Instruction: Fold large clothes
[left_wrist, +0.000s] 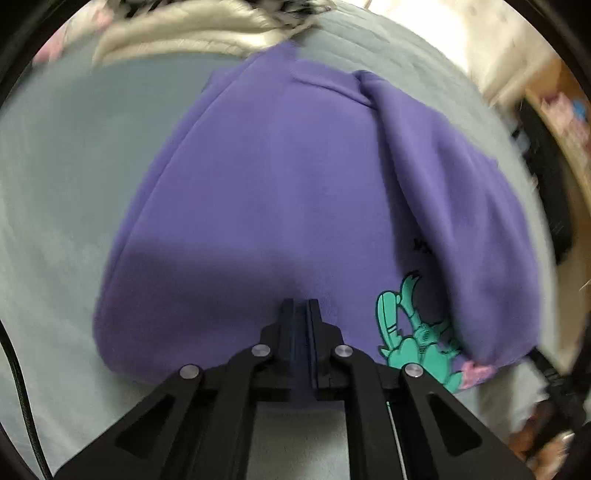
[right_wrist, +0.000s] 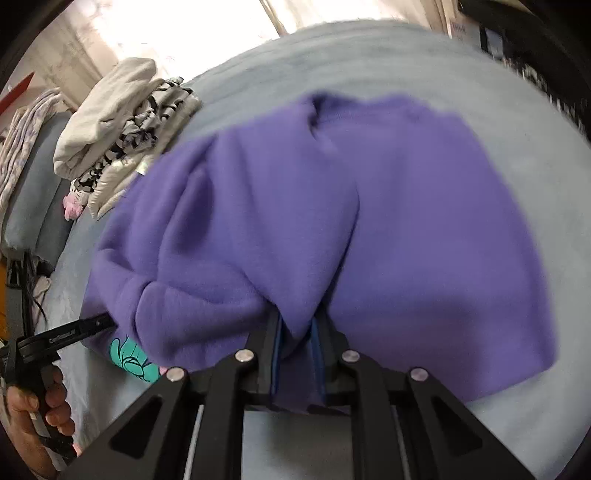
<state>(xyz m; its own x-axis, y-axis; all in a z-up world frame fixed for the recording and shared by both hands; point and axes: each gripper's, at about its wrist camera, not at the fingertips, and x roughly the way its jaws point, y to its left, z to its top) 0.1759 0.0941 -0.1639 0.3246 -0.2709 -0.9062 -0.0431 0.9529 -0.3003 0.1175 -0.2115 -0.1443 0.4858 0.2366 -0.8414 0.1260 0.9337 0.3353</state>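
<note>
- Left tongs (left_wrist: 301, 306): clenched on the near hem of the sweatshirt (left_wrist: 266, 206); purple cloth fills the narrow gap between the two fingers.
- Right tongs (right_wrist: 298, 325): clenched on a bunched fold of the sweatshirt (right_wrist: 424, 229); the cloth runs down between the blue pads (right_wrist: 277, 347).
- Sweatshirt: purple fleece, spread on the bed (left_wrist: 62, 177) directly ahead of both tongs. A large flap is turned over and lies on the body of the garment, to the right of the left tongs.
- Print (left_wrist: 413, 332): teal cartoon figure on the sweatshirt, just right of the left tongs, partly covered by the flap. In the right wrist view it shows low and to the left of the right tongs (right_wrist: 129, 358).
- Left tongs in the right wrist view (right_wrist: 105, 320): they enter the sweatshirt's left edge, fingertips hidden by cloth; the left hand (right_wrist: 33, 413) grips the handle.
- Clothes pile (right_wrist: 122, 122): white and patterned garments, beyond the sweatshirt, far left of the right tongs.
- Both views are motion-blurred at the edges.
</note>
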